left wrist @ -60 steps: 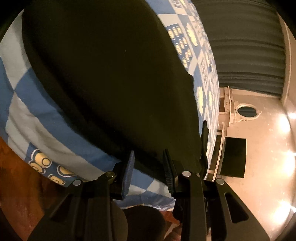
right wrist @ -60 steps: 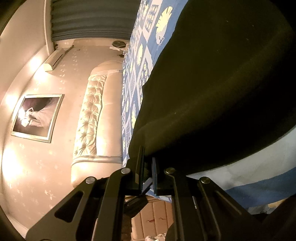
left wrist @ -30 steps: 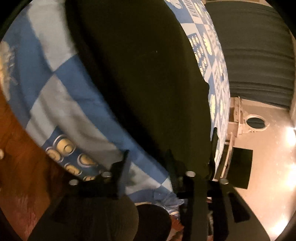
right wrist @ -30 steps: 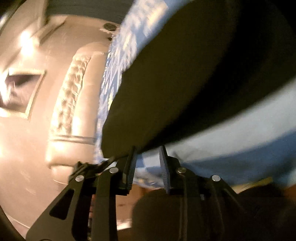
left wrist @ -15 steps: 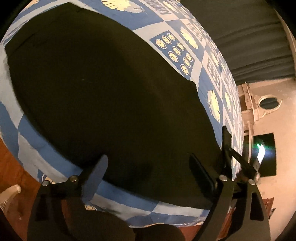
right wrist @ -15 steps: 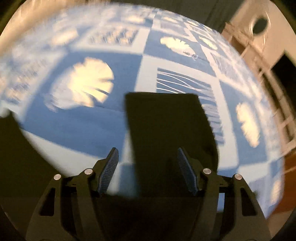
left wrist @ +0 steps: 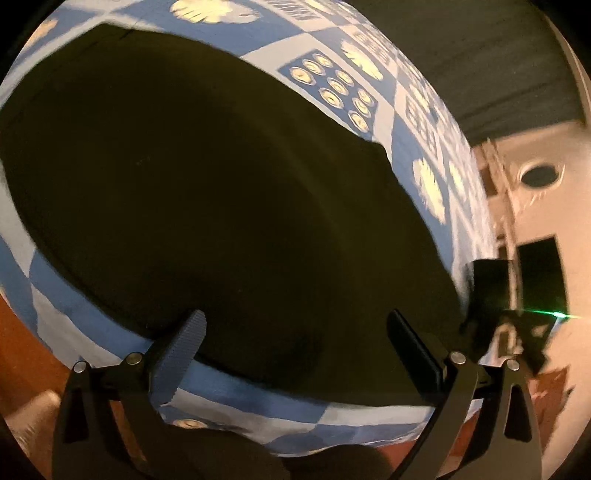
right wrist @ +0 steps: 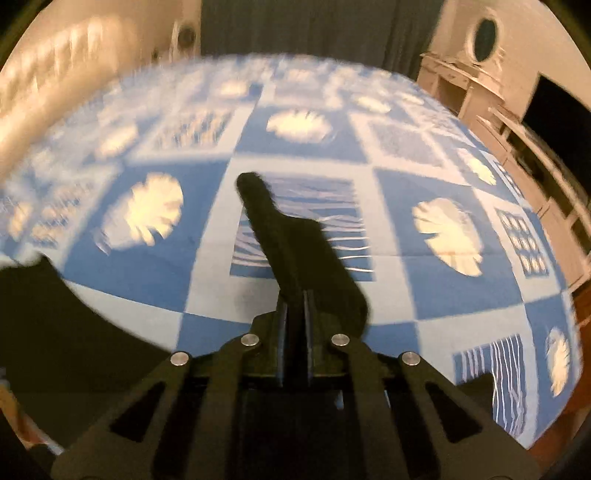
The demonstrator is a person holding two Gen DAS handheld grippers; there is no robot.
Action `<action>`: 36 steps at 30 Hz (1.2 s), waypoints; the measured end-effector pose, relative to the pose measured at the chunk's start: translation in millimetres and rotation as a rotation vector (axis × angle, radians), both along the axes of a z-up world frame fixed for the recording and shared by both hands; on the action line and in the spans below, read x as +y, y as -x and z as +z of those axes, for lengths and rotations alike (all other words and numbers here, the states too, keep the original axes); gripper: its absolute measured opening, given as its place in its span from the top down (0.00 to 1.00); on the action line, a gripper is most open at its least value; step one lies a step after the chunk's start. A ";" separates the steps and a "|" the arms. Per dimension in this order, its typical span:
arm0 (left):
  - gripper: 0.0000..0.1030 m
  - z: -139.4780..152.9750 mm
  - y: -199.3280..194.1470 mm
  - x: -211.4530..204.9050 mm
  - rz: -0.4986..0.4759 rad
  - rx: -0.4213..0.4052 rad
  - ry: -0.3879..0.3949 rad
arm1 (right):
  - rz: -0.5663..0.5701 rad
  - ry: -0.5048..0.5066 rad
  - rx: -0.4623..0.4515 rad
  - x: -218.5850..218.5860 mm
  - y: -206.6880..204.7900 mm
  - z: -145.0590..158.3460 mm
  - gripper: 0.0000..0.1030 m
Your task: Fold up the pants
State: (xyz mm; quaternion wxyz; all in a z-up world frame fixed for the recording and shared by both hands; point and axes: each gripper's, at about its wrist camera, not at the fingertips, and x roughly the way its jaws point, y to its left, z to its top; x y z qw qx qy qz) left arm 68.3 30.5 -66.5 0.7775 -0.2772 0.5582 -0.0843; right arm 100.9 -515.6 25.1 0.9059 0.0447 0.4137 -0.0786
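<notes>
On the bed, black pants (left wrist: 207, 192) lie spread over a blue-and-white checked bedspread (right wrist: 424, 295).

Left tongs (left wrist: 295, 332) stand wide apart above the near edge of the pants, having just opened further, with nothing pinched between them. Right tongs (right wrist: 295, 299) have just closed and sit together, clamped on a bunched strip of the black pants fabric that rises ahead of them over the bedspread. Dark curtains (right wrist: 314, 26) and a pale cabinet (right wrist: 465, 88) stand behind the bed.
</notes>
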 end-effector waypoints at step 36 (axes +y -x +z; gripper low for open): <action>0.06 1.2 8.6 -24.8 0.007 -0.052 -0.200 | -0.513 -0.858 -0.193 -192.5 214.8 -109.1 0.64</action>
